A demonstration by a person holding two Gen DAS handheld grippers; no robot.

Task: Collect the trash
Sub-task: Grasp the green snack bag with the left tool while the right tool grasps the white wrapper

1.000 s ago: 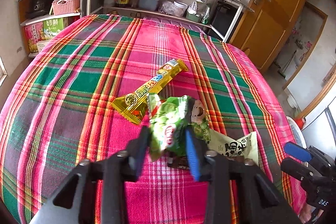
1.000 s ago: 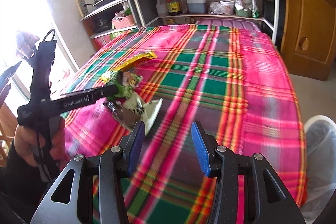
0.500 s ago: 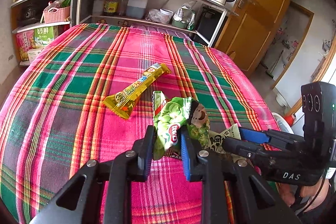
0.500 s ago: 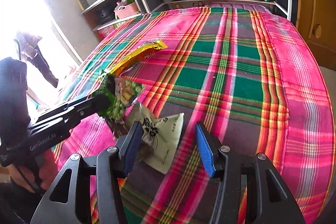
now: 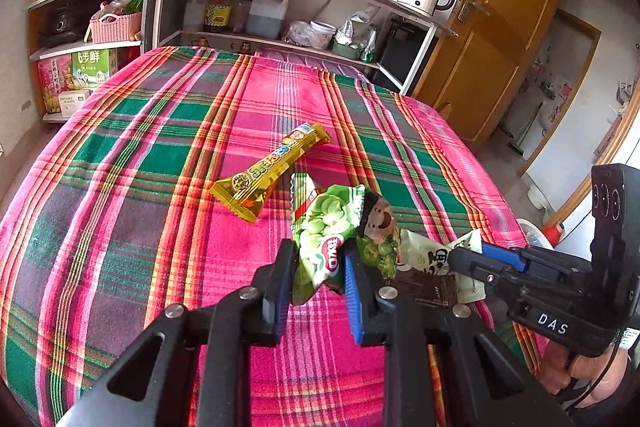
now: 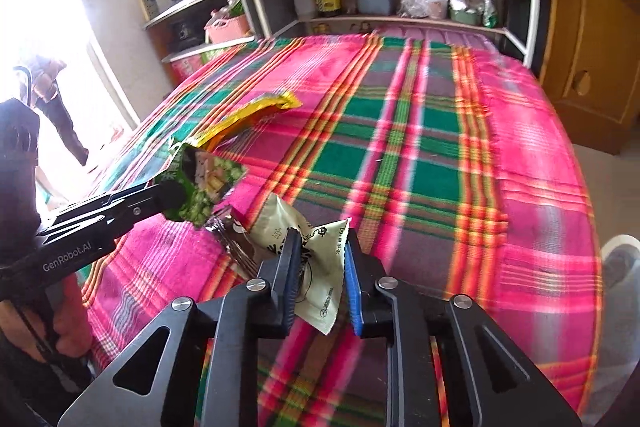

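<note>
Two grippers each had a wrapper: the left gripper (image 5: 316, 281) was clamped on the crumpled green plastic snack bag (image 5: 340, 227), and the right gripper (image 6: 320, 277), jaws just closing, pinched the pale cream paper-like packet (image 6: 320, 267) on the plaid tablecloth (image 6: 420, 167). The thin corner might have slipped out; the long yellow foil wrapper (image 5: 272, 171) lay beyond.

Four pieces of trash lie on the plaid tablecloth (image 5: 120, 163). One is a yellow snack wrapper (image 5: 272, 169), farthest up the cloth. One green pea-snack bag (image 5: 336, 231) sits just below the yellow wrapper. One pale cream packet (image 6: 316, 259) with dark print lies beside the green bag, and one dark foil wrapper (image 6: 232, 247) is tucked between those two. Two grippers are in view: a left gripper (image 5: 316, 291) and a right gripper (image 6: 320, 283).
</note>
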